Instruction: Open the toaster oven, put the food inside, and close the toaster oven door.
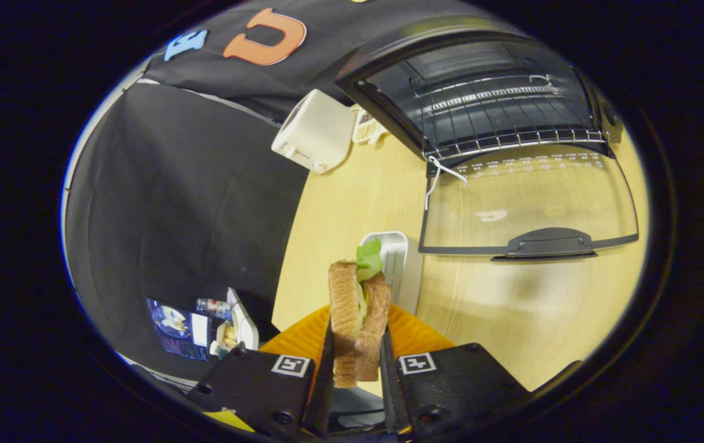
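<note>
I see my claw (pixel 356 360) gripping one brown toasted sandwich with green lettuce (pixel 358 314) above an orange plate (pixel 416 335). One black toaster oven (pixel 481 92) stands beyond, glass door (pixel 527 203) open on the pale wooden bench (pixel 352 203); one white toaster (pixel 315 132) beside.

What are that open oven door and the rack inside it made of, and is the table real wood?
The oven door looks like clear glass in a dark frame: the table shows through it. The rack seems bright metal wire, glinting. The table has a pale wood-grain look, maybe laminate; I cannot tell. The gripper is shut on the sandwich.
</note>
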Demonstrator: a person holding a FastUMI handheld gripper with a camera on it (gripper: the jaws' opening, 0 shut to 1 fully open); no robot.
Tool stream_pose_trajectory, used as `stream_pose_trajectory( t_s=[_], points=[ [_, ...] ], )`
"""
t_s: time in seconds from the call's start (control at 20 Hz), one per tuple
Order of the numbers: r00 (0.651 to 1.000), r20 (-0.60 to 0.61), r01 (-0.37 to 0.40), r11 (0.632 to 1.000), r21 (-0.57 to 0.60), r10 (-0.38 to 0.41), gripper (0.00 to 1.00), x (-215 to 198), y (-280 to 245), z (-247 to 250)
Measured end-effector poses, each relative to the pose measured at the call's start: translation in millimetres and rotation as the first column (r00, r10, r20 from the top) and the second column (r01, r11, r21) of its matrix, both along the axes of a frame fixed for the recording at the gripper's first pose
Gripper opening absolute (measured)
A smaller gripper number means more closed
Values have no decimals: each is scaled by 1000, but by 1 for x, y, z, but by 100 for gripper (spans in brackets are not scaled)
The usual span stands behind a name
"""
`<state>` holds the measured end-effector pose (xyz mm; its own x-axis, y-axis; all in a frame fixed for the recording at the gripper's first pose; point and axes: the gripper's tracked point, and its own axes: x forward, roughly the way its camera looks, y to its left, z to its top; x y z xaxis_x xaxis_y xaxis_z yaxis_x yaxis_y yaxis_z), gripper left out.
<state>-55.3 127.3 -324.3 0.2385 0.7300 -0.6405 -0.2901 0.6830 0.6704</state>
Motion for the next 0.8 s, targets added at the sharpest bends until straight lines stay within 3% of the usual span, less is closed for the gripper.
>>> stream_pose_trajectory(
  t_s=[0.15,0.3,0.65,0.8],
  points=[
    [999,45,-5,999,46,3,39,-4,-2,28],
    [996,76,39,998,59,-43,39,2,-12,40],
    [946,90,291,939,181,-311,39,71,-51,48],
    [895,71,408,873,268,-440,39,110,-74,47]
  ],
)
